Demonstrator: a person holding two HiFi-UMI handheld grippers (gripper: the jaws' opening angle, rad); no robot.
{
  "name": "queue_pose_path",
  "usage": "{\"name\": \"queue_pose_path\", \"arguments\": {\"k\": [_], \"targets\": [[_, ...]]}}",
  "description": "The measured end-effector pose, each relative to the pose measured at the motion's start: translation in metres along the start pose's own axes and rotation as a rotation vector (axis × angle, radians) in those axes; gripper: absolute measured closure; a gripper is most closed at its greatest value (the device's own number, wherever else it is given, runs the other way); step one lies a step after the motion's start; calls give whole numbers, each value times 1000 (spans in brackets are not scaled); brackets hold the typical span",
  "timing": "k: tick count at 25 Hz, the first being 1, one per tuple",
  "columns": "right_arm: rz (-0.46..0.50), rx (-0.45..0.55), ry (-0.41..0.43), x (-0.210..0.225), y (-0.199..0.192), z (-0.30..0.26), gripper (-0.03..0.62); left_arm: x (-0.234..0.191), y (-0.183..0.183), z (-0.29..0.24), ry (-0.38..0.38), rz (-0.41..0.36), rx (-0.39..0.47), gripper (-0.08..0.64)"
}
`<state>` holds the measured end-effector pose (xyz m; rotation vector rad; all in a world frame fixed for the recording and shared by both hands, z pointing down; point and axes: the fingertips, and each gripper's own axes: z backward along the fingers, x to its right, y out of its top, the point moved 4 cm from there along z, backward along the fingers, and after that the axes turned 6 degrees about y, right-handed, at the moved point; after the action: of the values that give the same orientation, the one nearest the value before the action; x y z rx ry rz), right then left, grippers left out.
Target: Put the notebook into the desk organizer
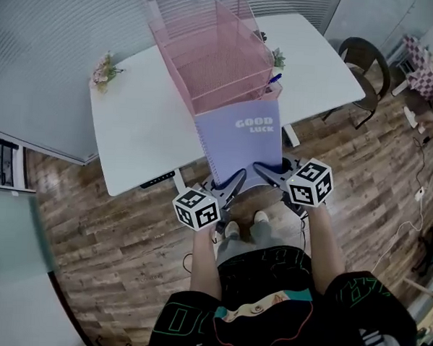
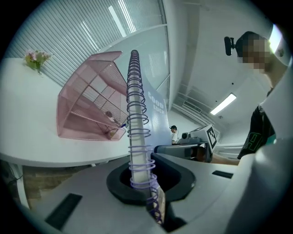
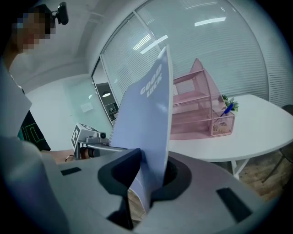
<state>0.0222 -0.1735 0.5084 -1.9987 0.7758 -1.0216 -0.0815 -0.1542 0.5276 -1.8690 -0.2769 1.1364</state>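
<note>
A lavender spiral notebook (image 1: 240,137) printed "GOOD LUCK" is held in the air over the white table's near edge, its far edge close to the pink wire desk organizer (image 1: 215,56). My left gripper (image 1: 238,178) is shut on the notebook's near left corner, where the spiral binding (image 2: 137,132) runs up between the jaws (image 2: 144,183). My right gripper (image 1: 260,167) is shut on the near right part of the cover (image 3: 149,109), which stands on edge between its jaws (image 3: 146,183). The organizer (image 3: 199,112) lies just beyond the notebook, its open side facing me.
The white table (image 1: 143,129) carries small flower bunches at the left (image 1: 103,70) and behind the organizer (image 1: 278,60). A blue pen (image 3: 227,109) sits in the organizer's side pocket. A brown chair (image 1: 363,64) stands at the right on the wood floor.
</note>
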Motion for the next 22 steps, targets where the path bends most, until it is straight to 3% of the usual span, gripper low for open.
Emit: {"name": "queue_pose_path", "arguments": {"k": [5,11,22], "targets": [[-31,-39,76,19,-1,5,517,0,-4,-15,17,64,-16,526],[-88,-67,183,40,2,10,509,0,-2,-31,-24,163,-12,522],[-139,-40,308,61,29,1,503,-8,23,-41,-4,209,25,508]]}}
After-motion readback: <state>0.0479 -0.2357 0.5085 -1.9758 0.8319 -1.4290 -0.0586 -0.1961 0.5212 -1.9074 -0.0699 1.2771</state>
